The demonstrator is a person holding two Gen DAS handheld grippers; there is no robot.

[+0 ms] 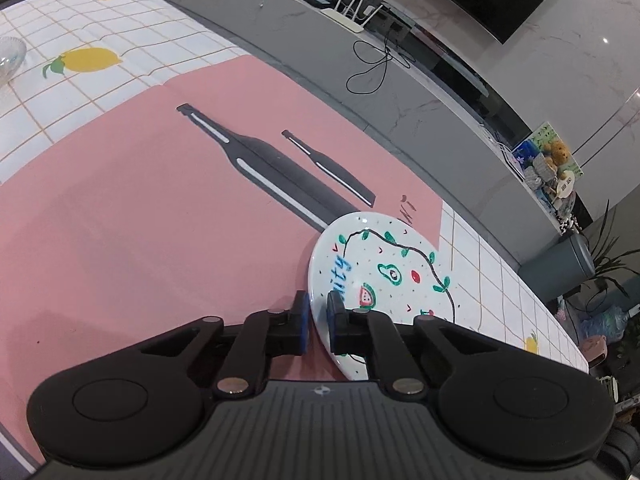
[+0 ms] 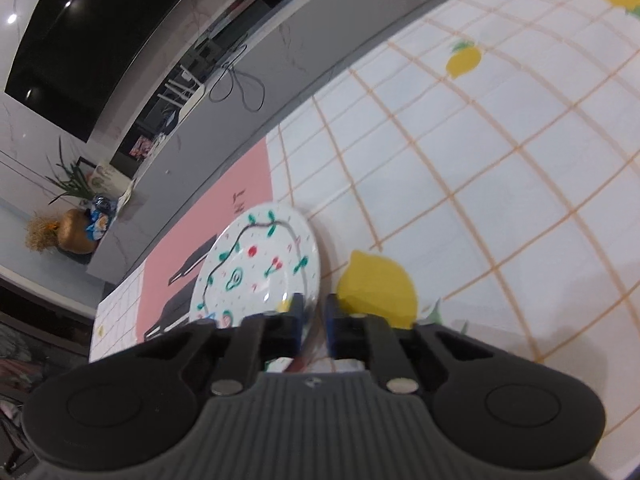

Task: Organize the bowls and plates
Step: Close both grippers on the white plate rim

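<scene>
Your left gripper point(image 1: 318, 322) sits low in the centre of its frame, jaws closed onto the near rim of the plate point(image 1: 384, 276), one blue pad under the edge and one on top. The plate, white with painted fruit and a vine, lies right of centre, partly on the pink mat point(image 1: 160, 216) and partly on the checked cloth point(image 1: 512, 292). Your right gripper point(image 2: 314, 320) is likewise clamped on the same plate point(image 2: 260, 268) at its lower right rim, just left of a printed lemon point(image 2: 376, 284). A glass bowl point(image 1: 10, 58) rests at the far left edge of the left view.
</scene>
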